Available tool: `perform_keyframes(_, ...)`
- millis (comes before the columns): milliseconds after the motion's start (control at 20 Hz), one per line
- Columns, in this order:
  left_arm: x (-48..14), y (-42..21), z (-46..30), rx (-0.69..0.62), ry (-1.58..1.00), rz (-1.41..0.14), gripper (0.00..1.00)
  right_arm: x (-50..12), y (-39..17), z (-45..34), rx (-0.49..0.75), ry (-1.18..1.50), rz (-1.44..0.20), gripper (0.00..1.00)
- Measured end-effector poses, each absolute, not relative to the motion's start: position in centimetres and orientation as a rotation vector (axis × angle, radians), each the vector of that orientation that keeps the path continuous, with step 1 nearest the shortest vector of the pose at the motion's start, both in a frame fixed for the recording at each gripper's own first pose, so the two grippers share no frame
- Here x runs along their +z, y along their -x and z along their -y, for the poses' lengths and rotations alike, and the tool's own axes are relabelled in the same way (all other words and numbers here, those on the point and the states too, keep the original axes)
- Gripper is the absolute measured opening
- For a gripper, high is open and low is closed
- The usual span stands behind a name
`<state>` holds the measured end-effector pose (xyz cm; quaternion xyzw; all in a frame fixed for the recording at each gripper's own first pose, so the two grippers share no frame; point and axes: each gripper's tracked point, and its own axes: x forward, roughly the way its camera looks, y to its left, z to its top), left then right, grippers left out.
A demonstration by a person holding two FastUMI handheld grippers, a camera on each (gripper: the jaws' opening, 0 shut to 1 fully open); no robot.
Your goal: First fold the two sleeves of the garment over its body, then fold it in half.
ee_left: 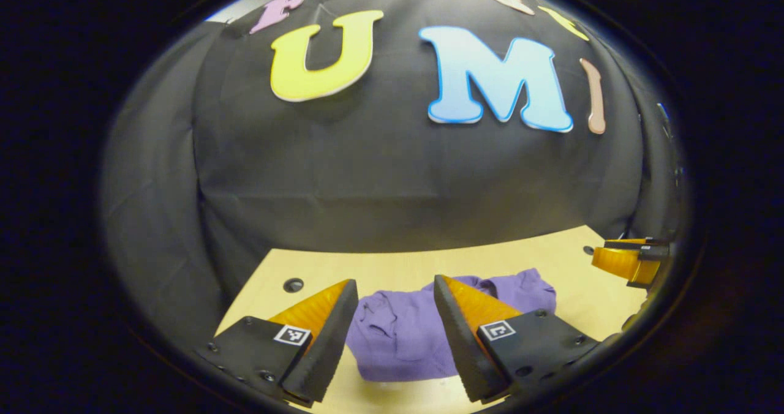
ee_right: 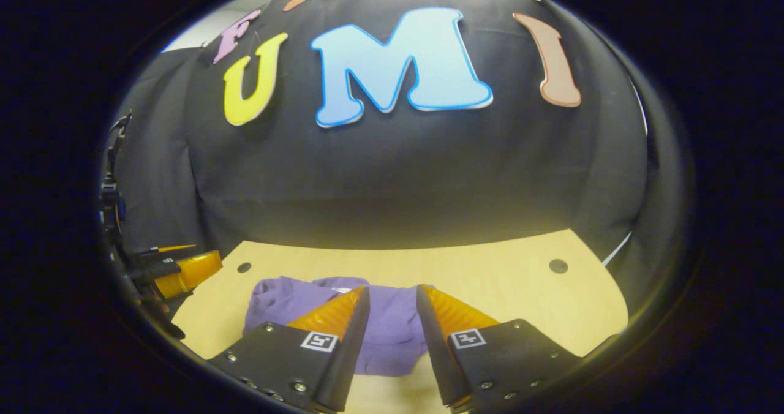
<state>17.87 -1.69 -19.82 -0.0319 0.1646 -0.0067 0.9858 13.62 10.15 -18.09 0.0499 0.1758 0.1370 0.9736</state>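
Left gripper view: left claw point(ee_left: 395, 291) sits at bottom centre, fingers spread wide apart, nothing between them, hovering above the desk point(ee_left: 404, 264). Just past the fingertips, in the lower centre of the frame, lies the garment point(ee_left: 398, 334), purple, bunched and wrinkled, not flat; one lumpy part runs toward the right behind the right-hand finger. Can't tell sleeves from body in that heap. Light wood desk under it, one dark round hole point(ee_left: 293, 285) at the lower left near the desk's far edge. At the right edge of the frame, mid-low, part of the right claw point(ee_left: 631, 259) pokes in over the desk's far right corner, apart from the garment. Right gripper view: right claw point(ee_right: 393, 294) at bottom centre, fingers parted with a narrower gap than the left one's, holding nothing, above the desk point(ee_right: 502, 279). The garment point(ee_right: 392, 322) shows through that gap and spreads to the lower left of the frame, same crumpled pile, a small pale patch near its far edge. Two dark holes in the desk, one far left point(ee_right: 244, 267), one far right point(ee_right: 558, 265). Left claw point(ee_right: 187, 270) shows at the left edge, mid-low, clear of the fabric. Behind the desk in both views, the black cloth booth wall point(ee_right: 392, 181) fills the upper frame.
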Motion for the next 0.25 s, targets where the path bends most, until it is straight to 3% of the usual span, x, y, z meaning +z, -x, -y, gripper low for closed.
perform_keyframes(50,-18.3,-16.3,1.6,-0.012,0.063,-0.311,0.89,-16.5,-12.2,-10.0,0.283,-0.091,-0.326,0.52)
perform_keyframes(100,-16.7,-14.8,1.8,-0.016,0.066,-0.288,0.82,-15.1,-10.8,-9.8,0.288,-0.083,-0.297,0.52)
perform_keyframes(150,-15.4,-13.0,2.1,-0.022,0.066,-0.274,0.89,-13.6,-9.2,-9.7,0.296,-0.079,-0.274,0.54)
perform_keyframes(250,-12.3,-9.2,2.0,-0.035,0.054,-0.241,0.88,-11.0,-6.2,-9.5,0.303,-0.073,-0.225,0.52)
